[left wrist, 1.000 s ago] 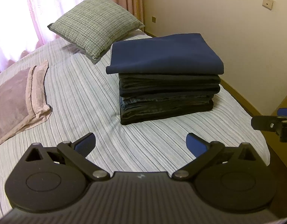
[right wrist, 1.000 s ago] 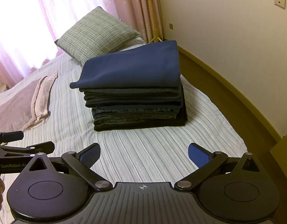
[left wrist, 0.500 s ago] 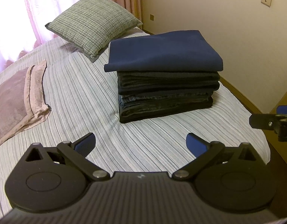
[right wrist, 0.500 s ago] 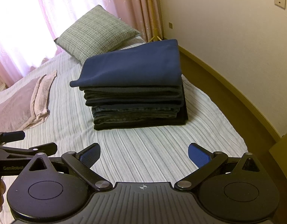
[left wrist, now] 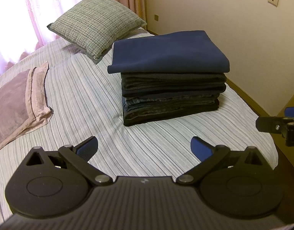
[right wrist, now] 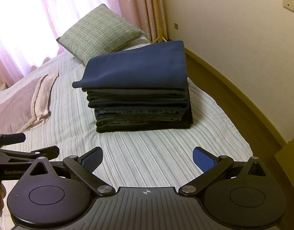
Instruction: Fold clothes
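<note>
Clothes sit folded in a neat stack point(left wrist: 171, 94) on the striped bedspread point(left wrist: 85, 103), a navy blue piece point(left wrist: 168, 54) on top and darker layers beneath. We hold the left gripper point(left wrist: 144, 146) low over the bed in front of the stack, blue pads spread wide and gripping nothing; the right gripper point(right wrist: 147, 158) is spread just the same, also apart from the clothes. A checked cushion point(left wrist: 97, 22) lies beyond the stack near the pink curtain point(right wrist: 51, 9), and a mauve pillow point(left wrist: 15, 103) lies well to the left.
</note>
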`<state>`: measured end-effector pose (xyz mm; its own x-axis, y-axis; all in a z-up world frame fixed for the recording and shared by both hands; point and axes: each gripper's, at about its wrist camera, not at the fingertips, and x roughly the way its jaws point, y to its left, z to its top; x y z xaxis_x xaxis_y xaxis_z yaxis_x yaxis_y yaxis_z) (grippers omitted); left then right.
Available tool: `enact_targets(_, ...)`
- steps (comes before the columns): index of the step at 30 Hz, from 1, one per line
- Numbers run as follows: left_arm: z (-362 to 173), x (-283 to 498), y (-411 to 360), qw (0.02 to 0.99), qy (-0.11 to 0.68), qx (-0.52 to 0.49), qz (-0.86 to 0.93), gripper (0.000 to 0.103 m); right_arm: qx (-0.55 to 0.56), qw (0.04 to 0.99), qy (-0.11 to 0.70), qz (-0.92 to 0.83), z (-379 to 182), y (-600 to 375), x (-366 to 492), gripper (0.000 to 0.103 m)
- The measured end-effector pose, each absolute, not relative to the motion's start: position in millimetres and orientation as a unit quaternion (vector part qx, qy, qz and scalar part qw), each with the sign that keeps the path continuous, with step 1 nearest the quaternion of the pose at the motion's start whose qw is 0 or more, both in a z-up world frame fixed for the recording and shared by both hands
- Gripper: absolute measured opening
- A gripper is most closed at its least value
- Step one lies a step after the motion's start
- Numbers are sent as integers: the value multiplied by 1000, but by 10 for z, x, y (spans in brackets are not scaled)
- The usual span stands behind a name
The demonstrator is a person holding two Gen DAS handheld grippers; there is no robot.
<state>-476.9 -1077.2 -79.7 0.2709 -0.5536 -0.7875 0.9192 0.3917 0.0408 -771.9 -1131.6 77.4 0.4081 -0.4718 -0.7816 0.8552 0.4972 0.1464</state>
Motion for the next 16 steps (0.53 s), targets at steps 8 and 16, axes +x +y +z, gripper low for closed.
enact_targets(8,-790,-4783,-10794,757,350,261,-487,102,274,795,348,-415,767,-11327,-7716,102)
enact_targets(16,-775,-4821,-10824,755,348,255,-493,102,276,794,347,-415,757,-11360,-7736,102)
